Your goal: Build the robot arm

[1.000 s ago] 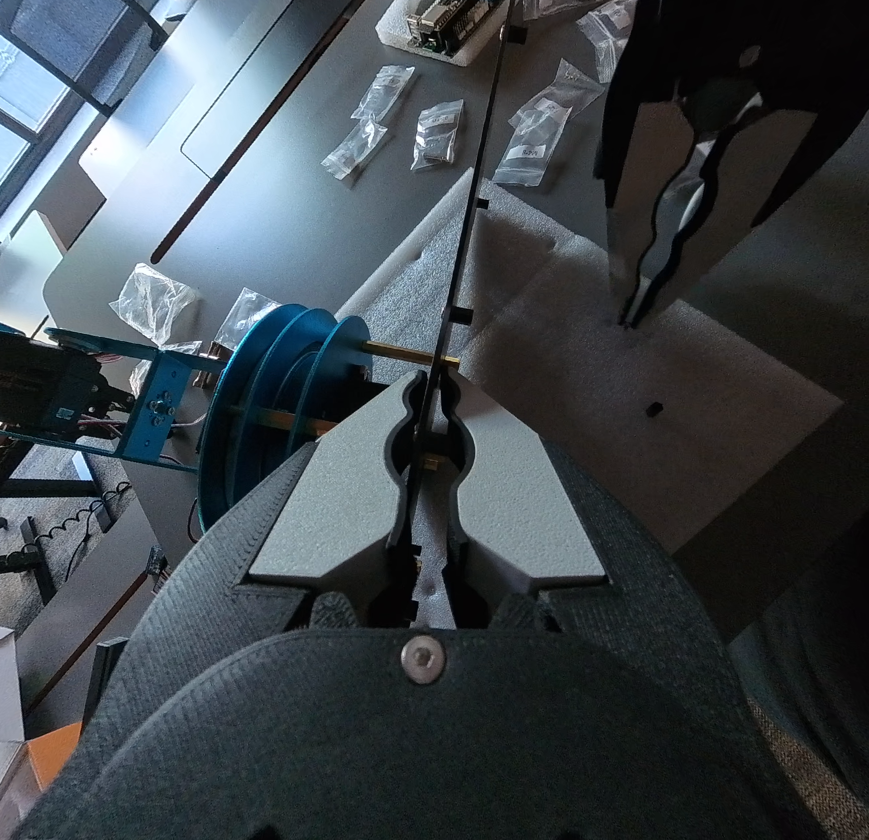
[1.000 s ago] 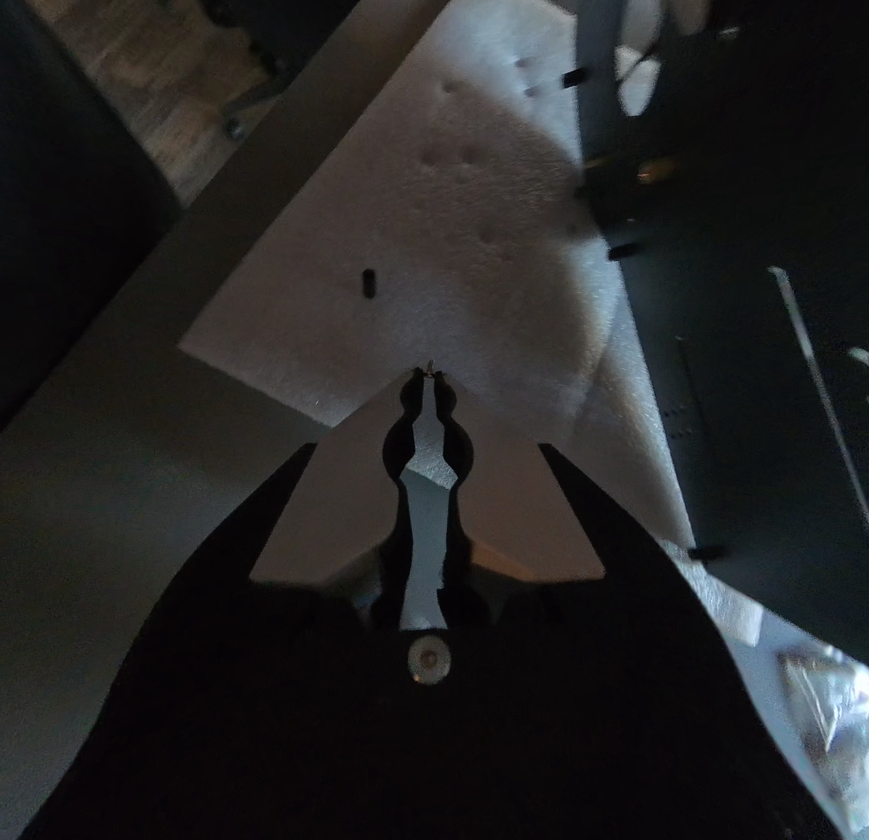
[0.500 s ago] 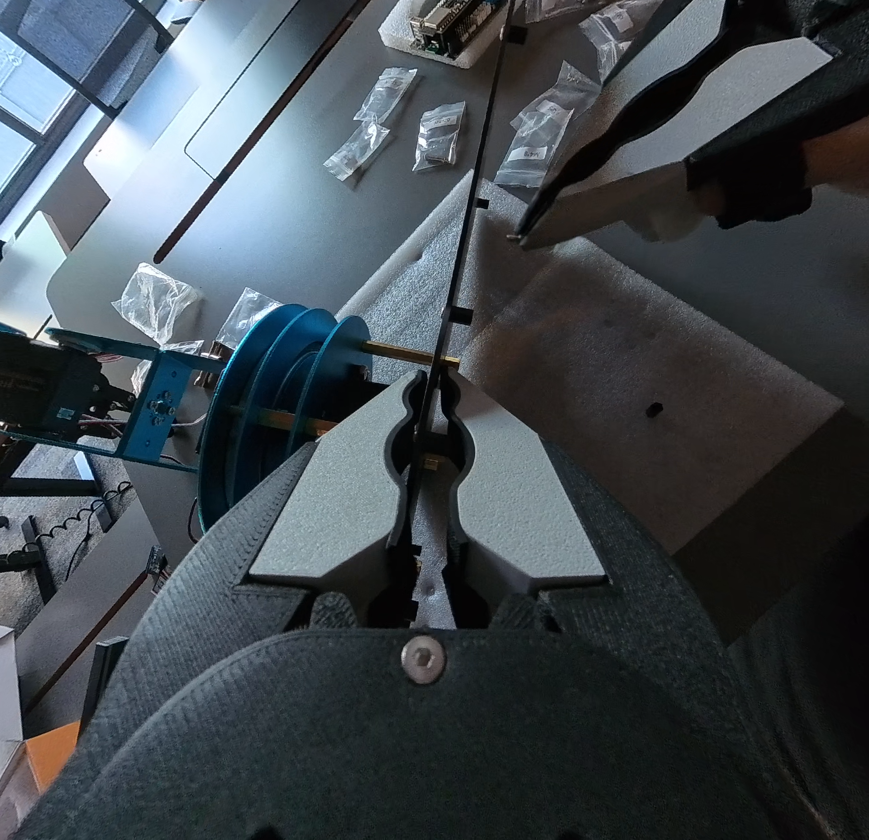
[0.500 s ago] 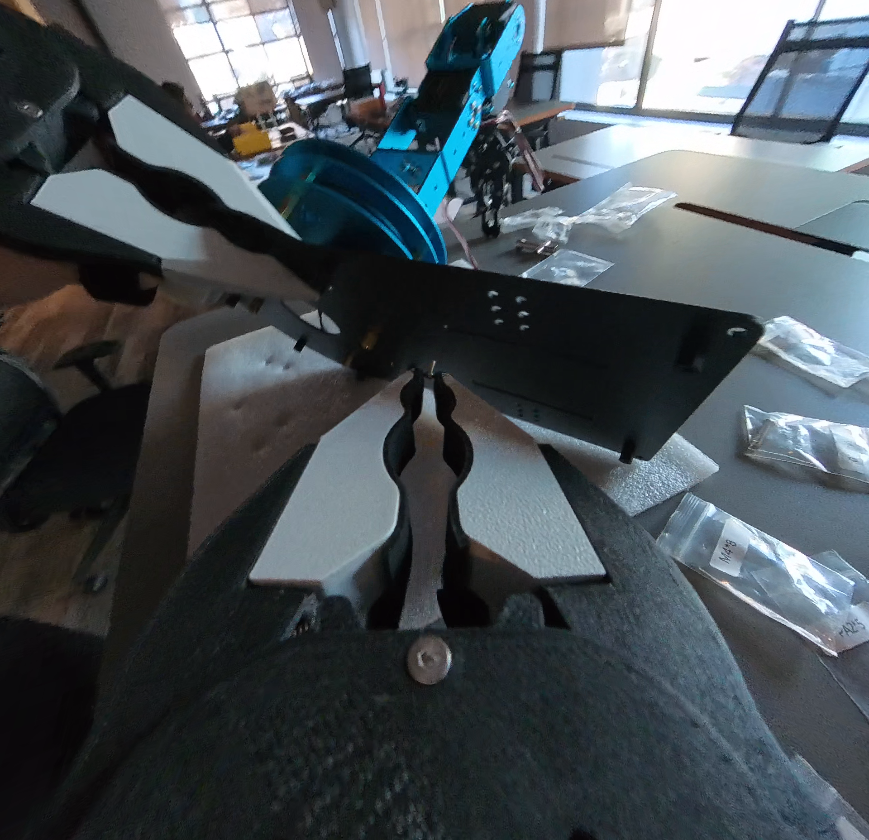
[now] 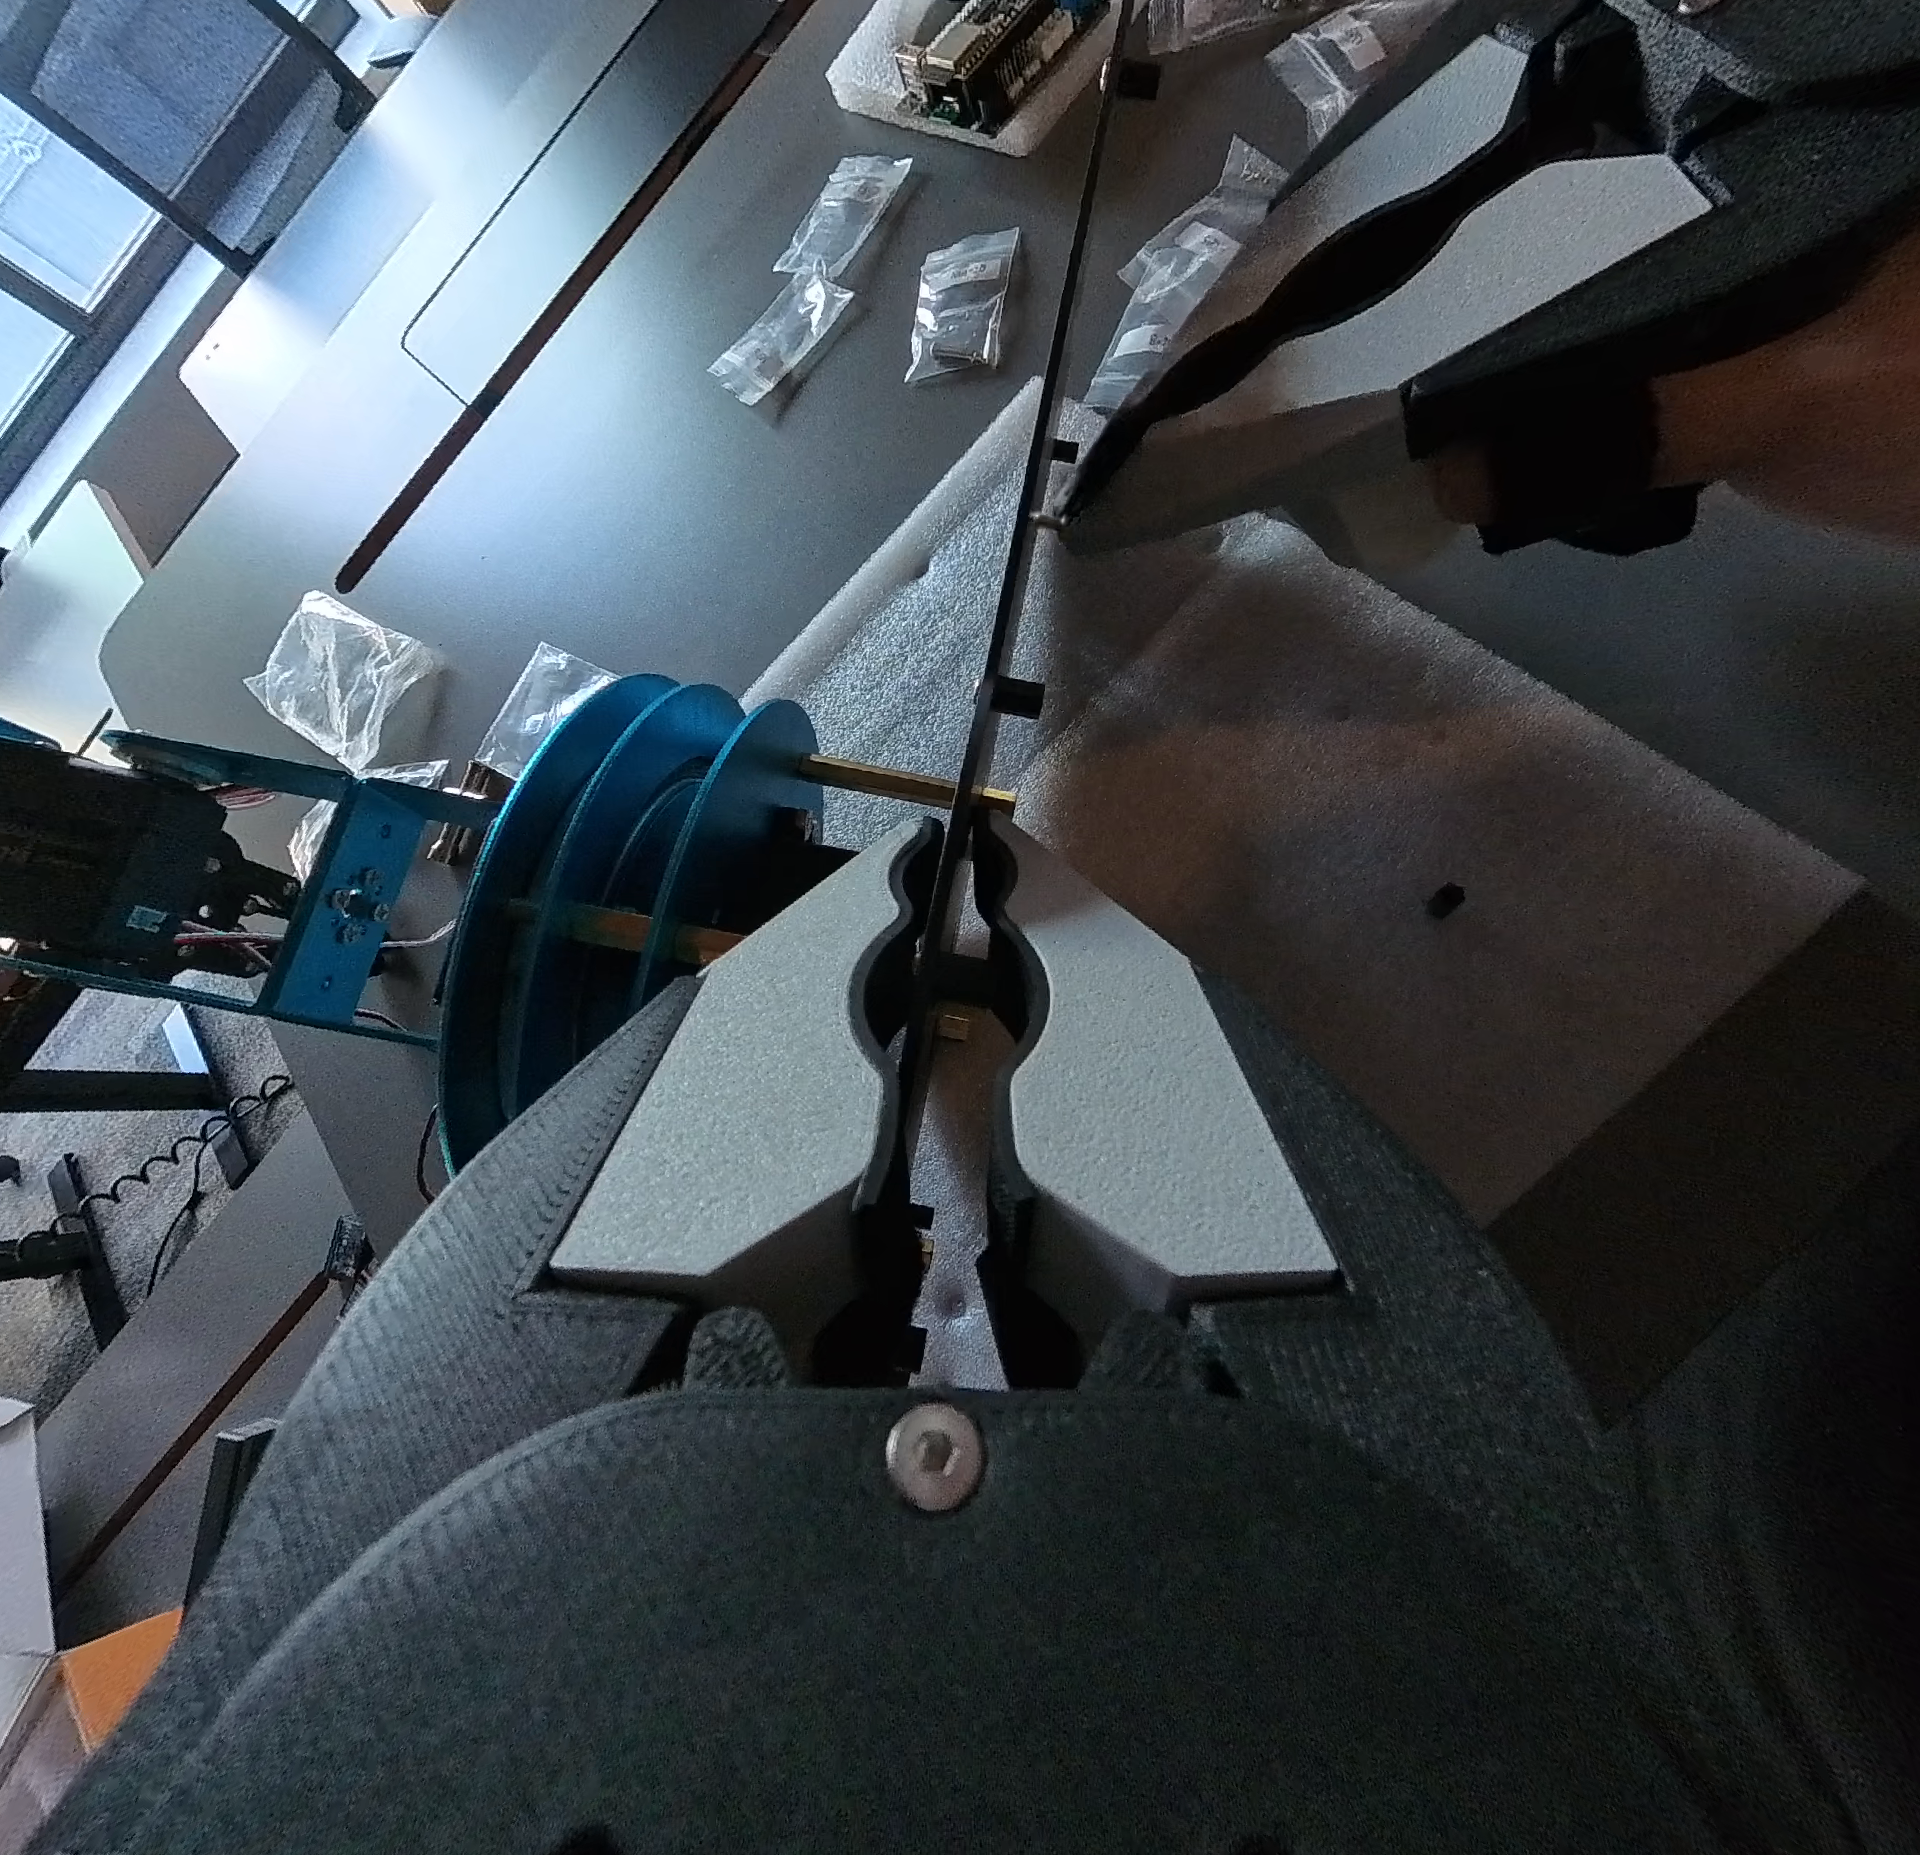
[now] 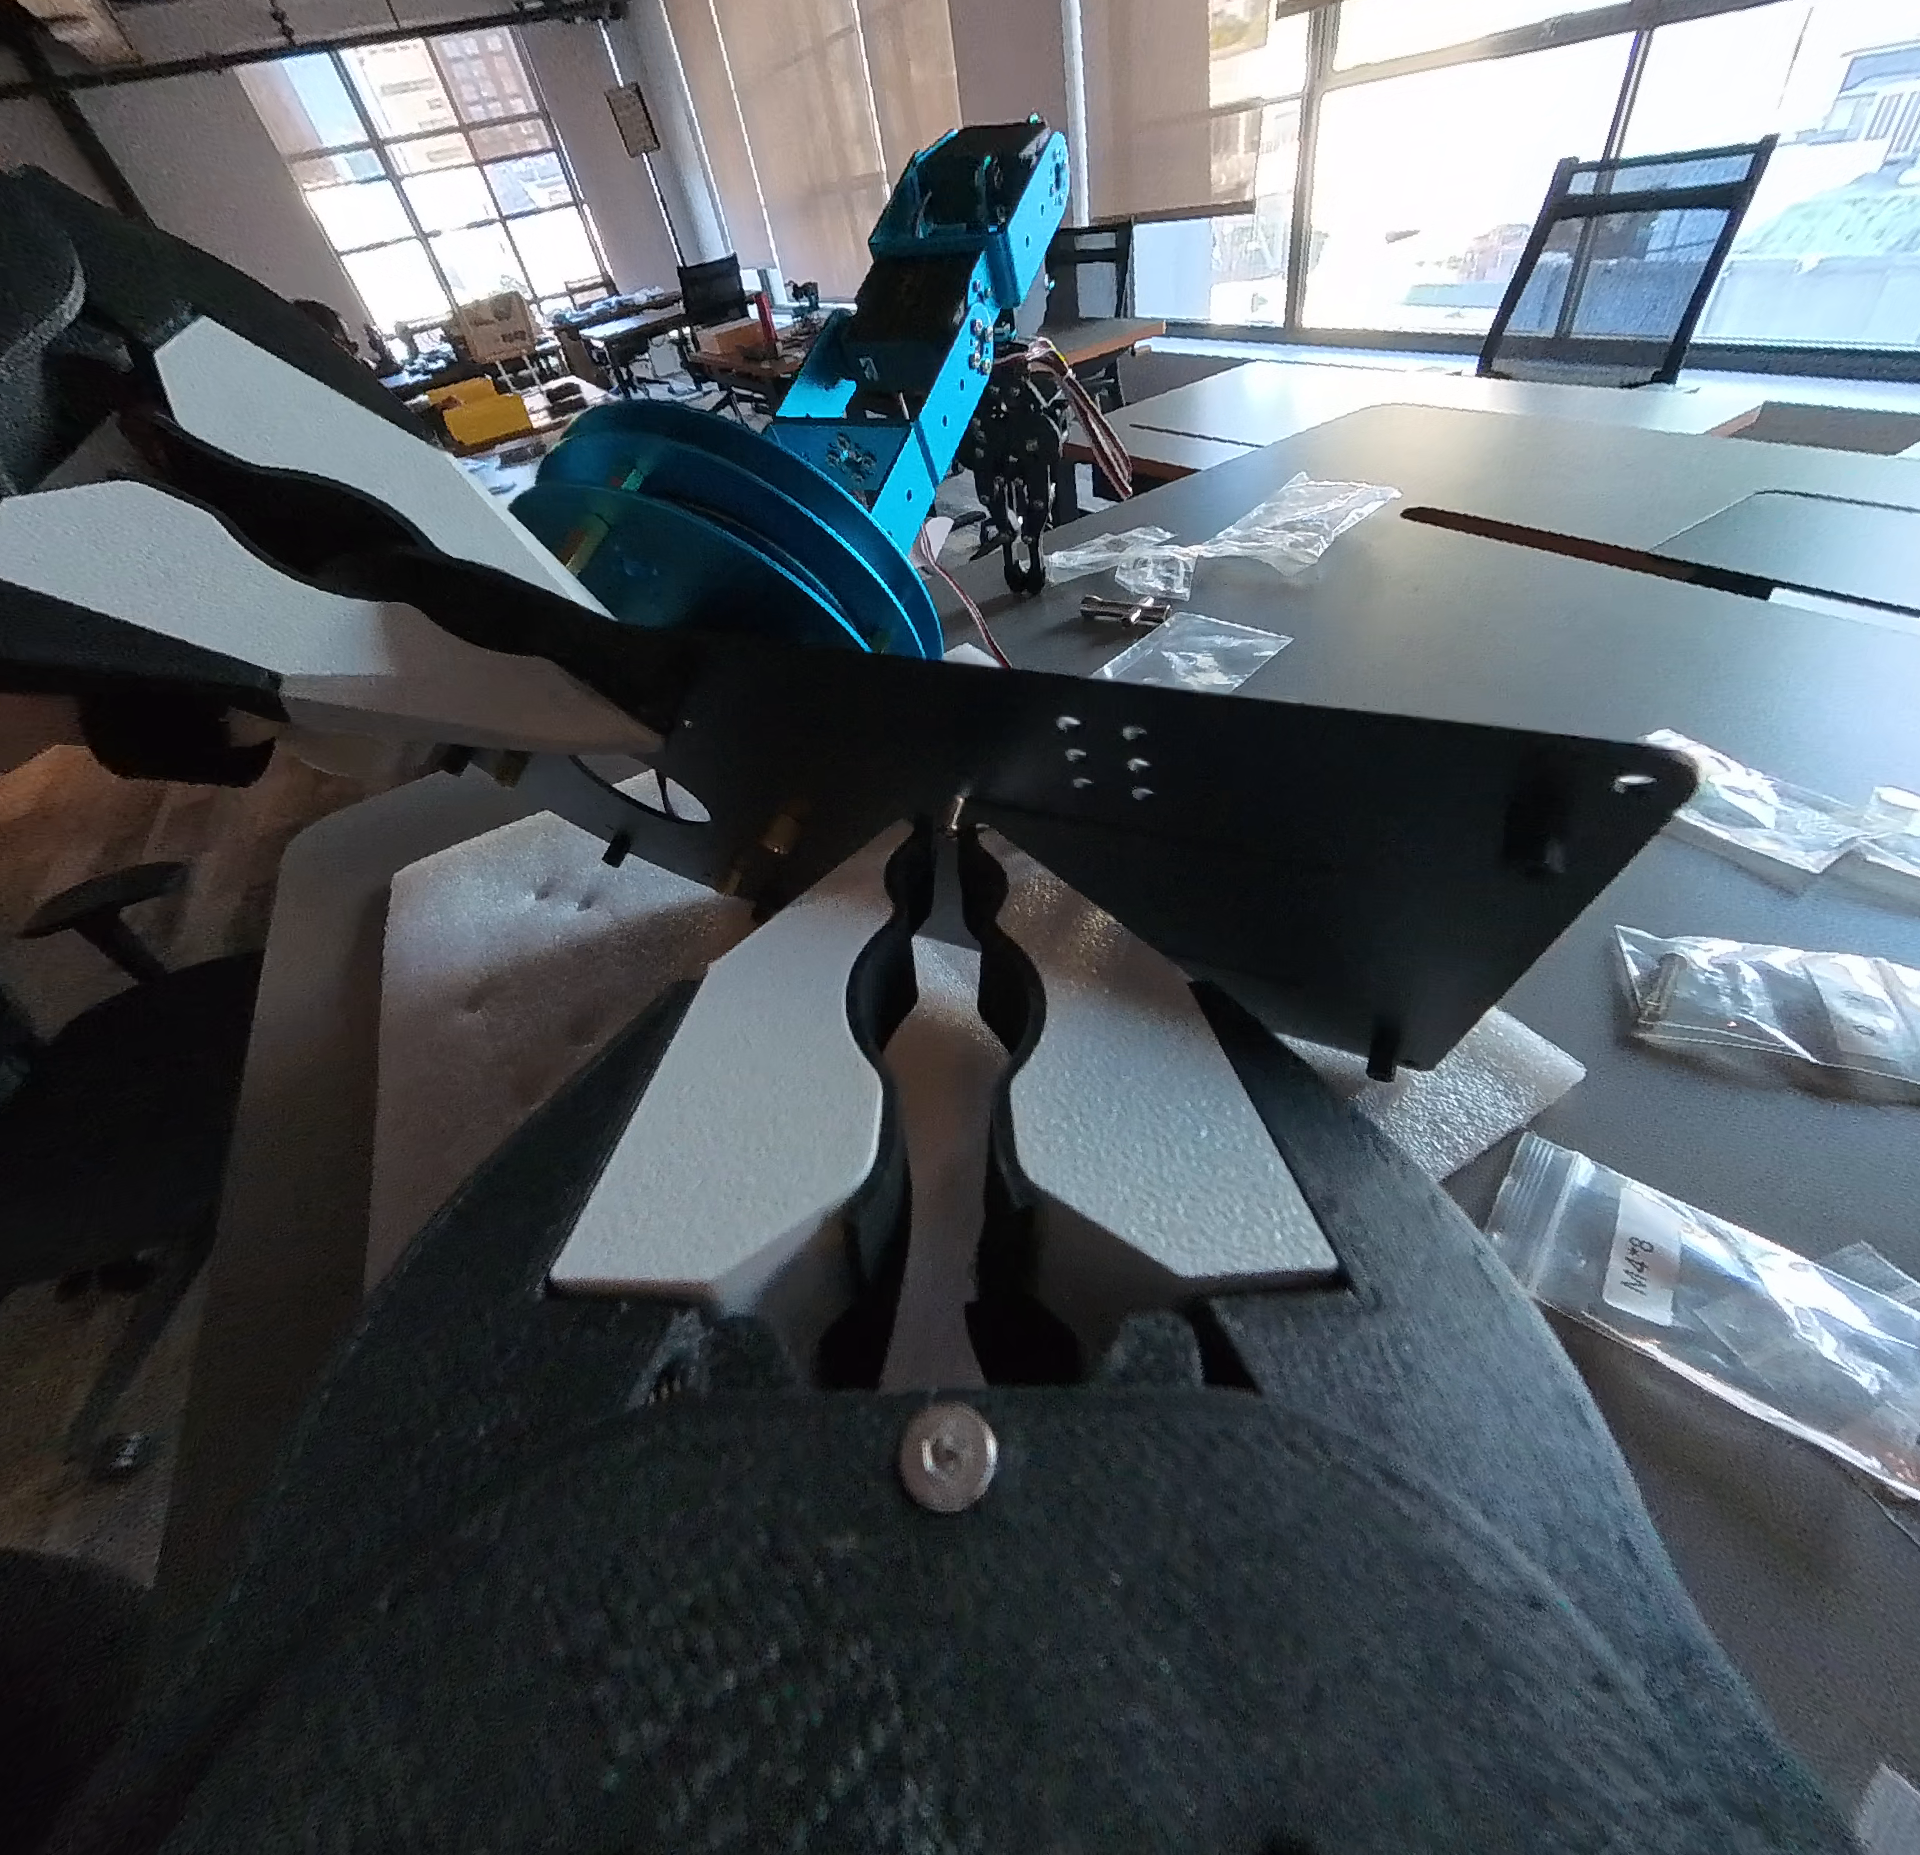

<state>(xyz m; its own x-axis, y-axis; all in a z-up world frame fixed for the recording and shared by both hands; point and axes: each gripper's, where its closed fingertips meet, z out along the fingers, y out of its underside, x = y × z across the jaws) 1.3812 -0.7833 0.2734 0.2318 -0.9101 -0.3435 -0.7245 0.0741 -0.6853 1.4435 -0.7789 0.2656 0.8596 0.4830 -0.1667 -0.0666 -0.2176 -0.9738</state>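
My left gripper is shut on a thin black metal plate, which it holds on edge above a white foam sheet. The plate's drilled face shows in the right wrist view. Brass standoffs join the plate to the blue disc base of a small blue robot arm. My right gripper is shut on a small silver screw and presses it against the plate's face. In the left wrist view the right gripper comes in from the upper right, with the screw at the plate.
Several clear bags of small parts lie on the dark table, more at the right. A circuit board in a white foam tray sits at the far end. A small black piece lies on the foam sheet.
My right gripper rose from the foam sheet with the screw, swung level and moved its tip up to the plate's face. My left gripper and the plate stayed still.
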